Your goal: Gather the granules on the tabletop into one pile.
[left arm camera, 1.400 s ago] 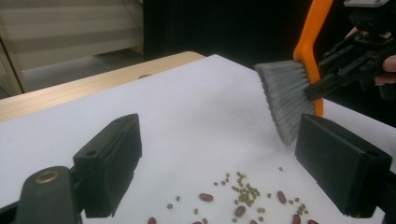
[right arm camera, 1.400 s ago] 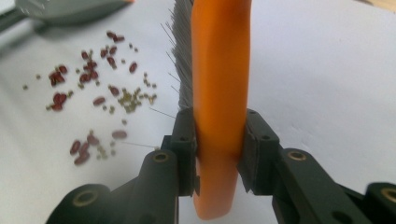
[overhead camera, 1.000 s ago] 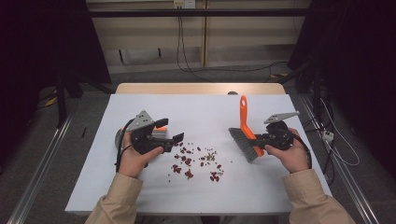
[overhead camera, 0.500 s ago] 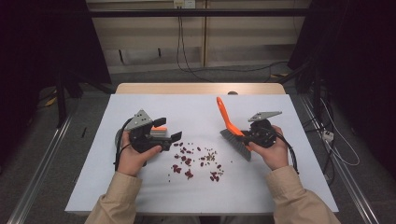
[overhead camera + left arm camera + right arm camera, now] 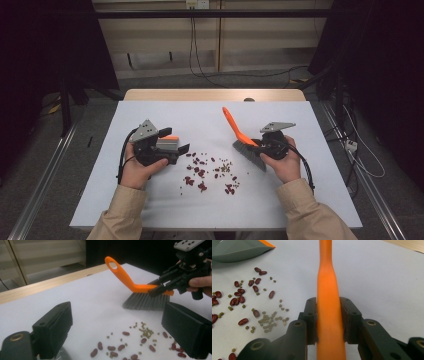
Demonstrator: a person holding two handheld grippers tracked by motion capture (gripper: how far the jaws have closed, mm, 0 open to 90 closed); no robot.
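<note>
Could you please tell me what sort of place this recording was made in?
Probably a lab recording station, not a home: a white-covered table between metal floor rails, loose cables along the wall, and each hand-held gripper instrumented.

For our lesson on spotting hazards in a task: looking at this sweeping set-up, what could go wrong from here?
1. The beans lie loosely scattered, red ones mixed with small green ones; a fast stroke of the brush could flick them off the table.
2. The right tongs pinch only the brush's narrow handle, so it may twist under pressure.
3. The dustpan at the left tongs sits beside the pile; beans could slip past it.
</note>
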